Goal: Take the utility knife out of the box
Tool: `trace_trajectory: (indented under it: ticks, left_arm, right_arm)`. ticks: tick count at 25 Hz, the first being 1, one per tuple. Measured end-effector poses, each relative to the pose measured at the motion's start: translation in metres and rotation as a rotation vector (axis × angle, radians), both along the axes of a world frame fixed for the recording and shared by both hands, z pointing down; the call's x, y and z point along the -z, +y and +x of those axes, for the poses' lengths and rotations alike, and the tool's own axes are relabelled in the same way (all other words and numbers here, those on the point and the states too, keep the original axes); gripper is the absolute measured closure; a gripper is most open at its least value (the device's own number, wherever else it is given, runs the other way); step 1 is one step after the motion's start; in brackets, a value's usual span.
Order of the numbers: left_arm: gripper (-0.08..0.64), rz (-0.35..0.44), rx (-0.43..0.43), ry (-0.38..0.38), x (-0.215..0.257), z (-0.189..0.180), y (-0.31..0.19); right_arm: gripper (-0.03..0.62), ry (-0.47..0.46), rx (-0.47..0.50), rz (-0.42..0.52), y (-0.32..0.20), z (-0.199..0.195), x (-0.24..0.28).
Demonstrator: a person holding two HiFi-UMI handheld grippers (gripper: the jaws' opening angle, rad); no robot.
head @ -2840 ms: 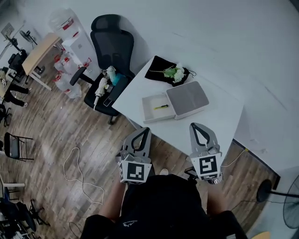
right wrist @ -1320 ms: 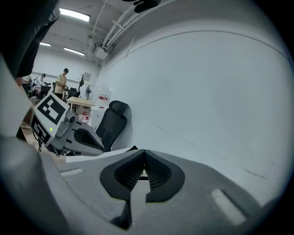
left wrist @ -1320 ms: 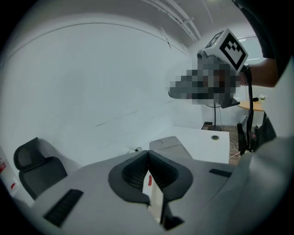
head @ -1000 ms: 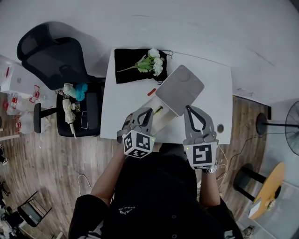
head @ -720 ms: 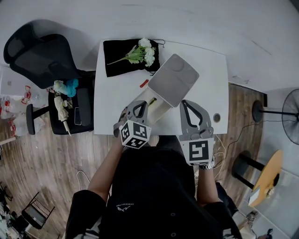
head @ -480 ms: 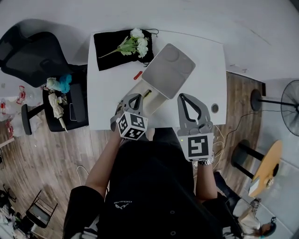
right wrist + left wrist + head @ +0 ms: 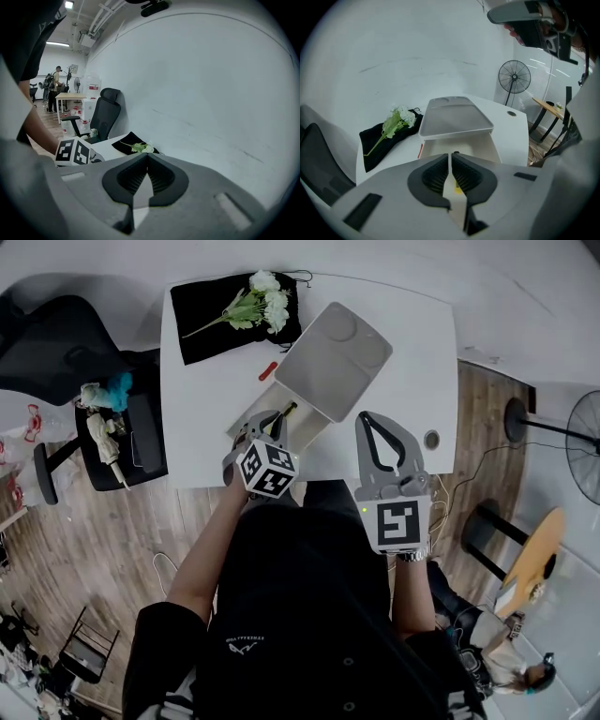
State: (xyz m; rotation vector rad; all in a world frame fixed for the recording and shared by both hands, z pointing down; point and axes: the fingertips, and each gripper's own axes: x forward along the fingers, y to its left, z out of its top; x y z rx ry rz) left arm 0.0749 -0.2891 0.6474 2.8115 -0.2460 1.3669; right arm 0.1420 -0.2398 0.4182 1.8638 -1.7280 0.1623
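Far left there's a black office chair with some clutter piled on the seat, pushed up next to the white table. At the table's back left corner is a black cloth with a bunch of white flowers lying on it. Just in front of the cloth, near the box, is a small red thing; can't tell what it is.

The box sits mid-table at an angle. Its grey lid is slid back, so the near part of the tray is open. The utility knife is in that open part, a slim yellow-and-dark thing lying on the tray floor.

The left gripper is right over the open tray, pointing down at it. In the left gripper view its jaws are pretty much together, just a thin slit, with nothing pinched between them. The knife shows past the tips, down in the tray, and isn't gripped.

The right gripper hangs over the table's near edge, just right of the box and apart from it. Its jaws are closed too, and empty.

Further right there's a round cable hole in the tabletop, then a standing fan out on the wood floor.
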Motion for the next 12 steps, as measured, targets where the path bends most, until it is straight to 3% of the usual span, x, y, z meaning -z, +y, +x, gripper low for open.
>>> trace_trajectory:
  ticks: [1,3,12]
  left_arm:
    - [0.548,-0.011,-0.005,-0.014,-0.005,0.001,0.002]
    - [0.466,-0.030,-0.010,-0.040,-0.015,0.003,0.005]
    - [0.451,-0.082,-0.005,-0.147,-0.055,0.008,0.014]
  right_arm:
    - [0.588,-0.006,-0.003,-0.006,0.000,0.002,-0.002]
    - [0.588,-0.012,-0.004,-0.019,0.001,0.006,-0.006]
    - [0.588,-0.055,-0.014,-0.028,0.006,0.024,-0.017]
